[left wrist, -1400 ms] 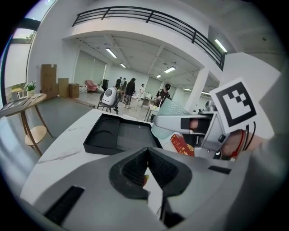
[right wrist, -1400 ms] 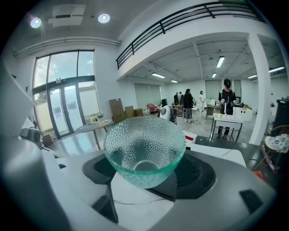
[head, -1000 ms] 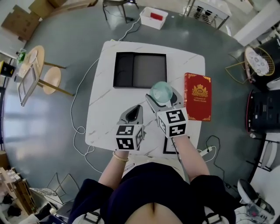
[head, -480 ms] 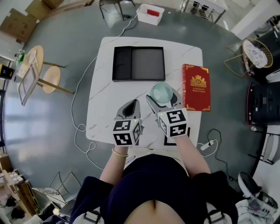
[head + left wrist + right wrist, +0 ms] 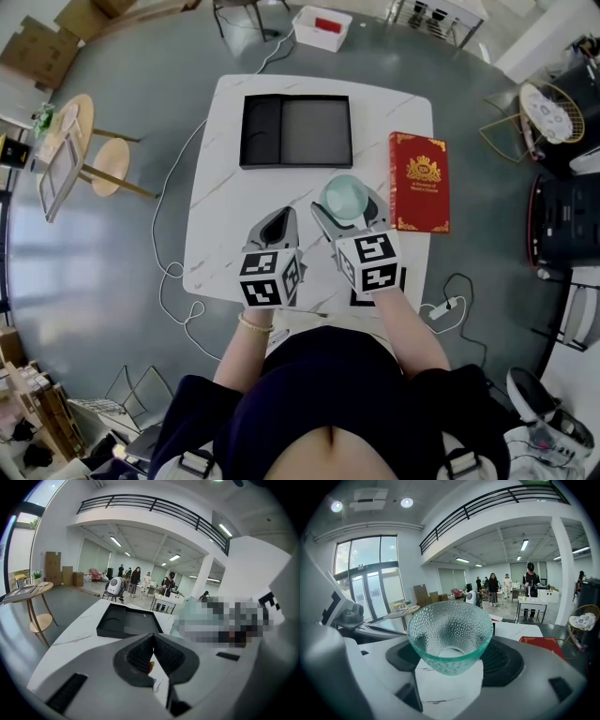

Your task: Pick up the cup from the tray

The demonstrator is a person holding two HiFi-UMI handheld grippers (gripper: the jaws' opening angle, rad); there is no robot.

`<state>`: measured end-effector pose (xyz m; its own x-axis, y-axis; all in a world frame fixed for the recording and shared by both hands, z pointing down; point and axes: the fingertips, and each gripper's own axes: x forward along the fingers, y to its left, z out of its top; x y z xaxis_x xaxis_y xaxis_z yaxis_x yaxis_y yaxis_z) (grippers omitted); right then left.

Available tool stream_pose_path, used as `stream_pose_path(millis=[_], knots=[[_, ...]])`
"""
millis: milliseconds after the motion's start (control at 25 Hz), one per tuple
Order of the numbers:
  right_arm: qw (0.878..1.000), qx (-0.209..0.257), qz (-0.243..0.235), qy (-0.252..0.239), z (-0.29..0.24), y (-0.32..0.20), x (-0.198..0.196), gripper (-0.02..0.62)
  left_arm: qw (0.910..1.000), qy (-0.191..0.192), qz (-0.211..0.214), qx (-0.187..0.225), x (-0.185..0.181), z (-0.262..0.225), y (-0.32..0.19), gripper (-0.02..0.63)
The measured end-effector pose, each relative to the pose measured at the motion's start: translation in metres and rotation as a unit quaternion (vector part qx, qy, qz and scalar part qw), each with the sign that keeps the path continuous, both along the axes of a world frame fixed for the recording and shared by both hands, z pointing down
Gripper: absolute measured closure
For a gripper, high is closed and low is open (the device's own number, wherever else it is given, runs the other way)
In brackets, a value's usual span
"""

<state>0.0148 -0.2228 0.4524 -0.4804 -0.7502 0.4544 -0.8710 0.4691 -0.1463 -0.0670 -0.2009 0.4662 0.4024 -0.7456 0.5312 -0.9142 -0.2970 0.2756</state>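
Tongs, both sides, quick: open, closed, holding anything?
Left tongs: closed, nothing held.
Right tongs: closed on the green glass cup.

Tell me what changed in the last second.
Both grippers eased back toward the person, away from the black tray, the right gripper carrying the green dimpled glass cup. Nothing grasped or released: right stays shut on the cup, left gripper shut and empty. Tray and red book lie unmoved.
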Motion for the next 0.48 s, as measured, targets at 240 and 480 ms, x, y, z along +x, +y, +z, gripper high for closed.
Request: stream_pose_path(millis=[240, 480], knots=[[1.000, -0.001, -0.004, 0.001, -0.0004, 0.0023, -0.0016, 0.228, 1.0000, 0.000, -0.005, 0.000, -0.0013, -0.0010, 0.0017, 0.598], [1.000, -0.001, -0.007, 0.003, -0.0006, 0.0035, -0.0040, 0.229, 1.0000, -0.001, -0.006, 0.000, -0.0023, -0.0015, 0.0036, 0.598]])
